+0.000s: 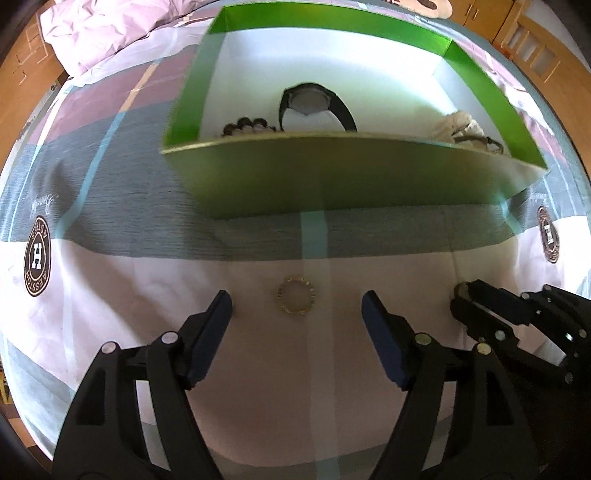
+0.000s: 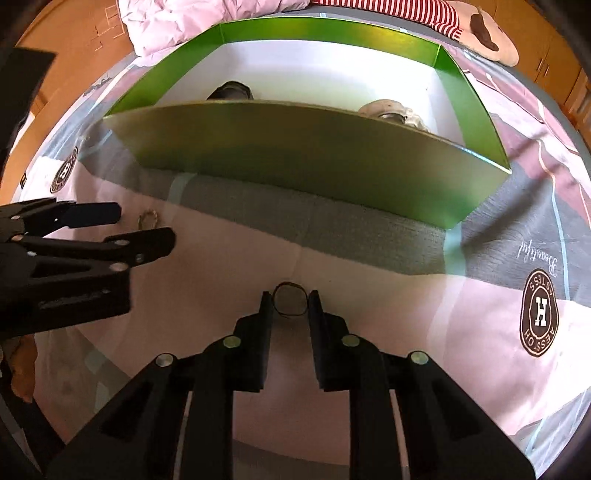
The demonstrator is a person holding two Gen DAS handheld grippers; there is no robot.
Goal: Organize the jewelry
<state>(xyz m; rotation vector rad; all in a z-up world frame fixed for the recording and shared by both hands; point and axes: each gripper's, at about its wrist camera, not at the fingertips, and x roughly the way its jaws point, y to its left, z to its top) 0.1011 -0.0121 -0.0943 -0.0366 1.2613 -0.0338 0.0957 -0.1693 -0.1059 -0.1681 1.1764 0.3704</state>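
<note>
A gold ring-shaped bracelet (image 1: 296,299) lies on the bedsheet between the tips of my open left gripper (image 1: 296,308); it also shows in the right wrist view (image 2: 148,218). My right gripper (image 2: 290,301) is shut on a thin dark loop, a small band (image 2: 290,285), down on the sheet. The right gripper shows in the left wrist view (image 1: 461,299). A green box (image 1: 351,177) stands ahead; inside are a black watch (image 1: 314,103), a dark bead bracelet (image 1: 245,125) and a pale item (image 1: 458,123).
The patterned bedsheet (image 1: 147,295) covers the bed. A crumpled pink duvet (image 1: 96,29) lies at the far left. A striped plush toy (image 2: 476,26) lies behind the box. Wooden furniture (image 1: 535,40) stands beyond the bed.
</note>
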